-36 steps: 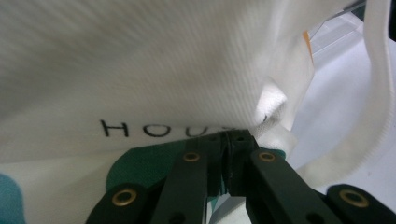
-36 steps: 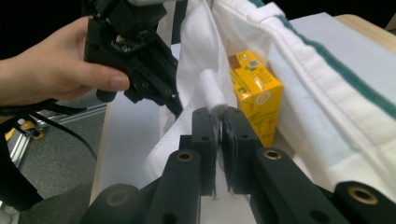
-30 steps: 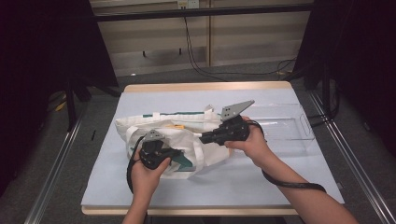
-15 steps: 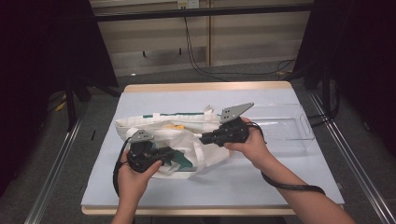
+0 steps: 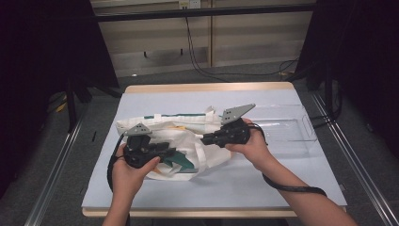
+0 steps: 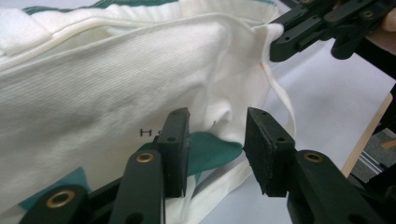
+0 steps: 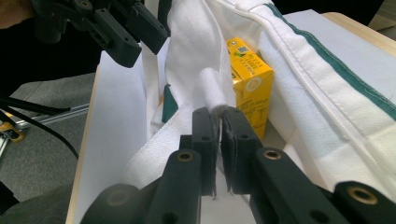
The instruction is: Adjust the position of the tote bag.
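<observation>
White cloth tote bag (image 5: 188, 141) with green trim lies crumpled; right gripper (image 7: 218, 122) pinches its rim; left gripper (image 6: 215, 140), jaws just opening, at its 8 o'clock, holds nothing.

L gripper (image 5: 162, 151) fingers just been opening, apart, nothing pinched; R gripper (image 5: 207, 139) fingers clamped.

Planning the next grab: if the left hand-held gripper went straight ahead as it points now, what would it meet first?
Most likely the white tote bag: its cloth lies right ahead of the left hand-held gripper, whose jaws have just been opening.
</observation>
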Available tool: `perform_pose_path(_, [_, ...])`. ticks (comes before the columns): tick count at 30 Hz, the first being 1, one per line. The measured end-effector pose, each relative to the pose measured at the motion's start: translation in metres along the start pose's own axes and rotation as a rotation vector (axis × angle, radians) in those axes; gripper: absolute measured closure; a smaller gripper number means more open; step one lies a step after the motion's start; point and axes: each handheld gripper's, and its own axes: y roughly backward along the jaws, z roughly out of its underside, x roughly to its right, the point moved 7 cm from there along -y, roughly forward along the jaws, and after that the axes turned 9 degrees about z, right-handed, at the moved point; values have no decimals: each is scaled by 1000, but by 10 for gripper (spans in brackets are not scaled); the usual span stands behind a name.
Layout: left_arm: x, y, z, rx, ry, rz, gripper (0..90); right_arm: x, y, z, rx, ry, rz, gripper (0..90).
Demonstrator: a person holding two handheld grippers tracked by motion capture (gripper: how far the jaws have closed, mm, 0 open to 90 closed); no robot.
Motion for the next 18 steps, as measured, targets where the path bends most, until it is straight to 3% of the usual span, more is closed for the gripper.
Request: perform_pose_path(18, [-8,26,-28,2,-2,-32,579,1,0,-1,-1,3,12,837])
